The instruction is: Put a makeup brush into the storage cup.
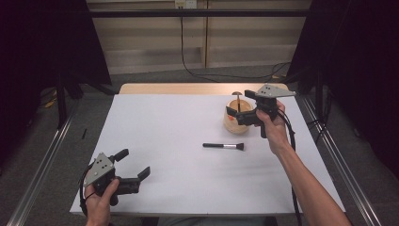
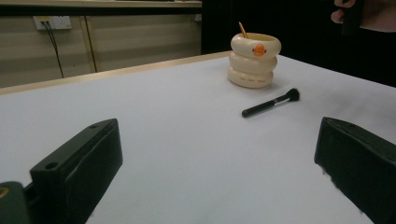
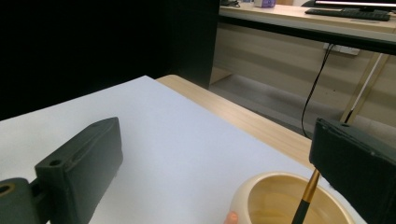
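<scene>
With the right gripper (image 1: 242,112) gaping empty over the cream holder (image 1: 234,121), its descent may knock the standing brush (image 1: 238,100) or tip it.

A wall socket (image 2: 51,22) with a black cable (image 1: 188,66) sits behind; a keyboard (image 3: 352,14) rests on a desk (image 3: 303,21).
</scene>
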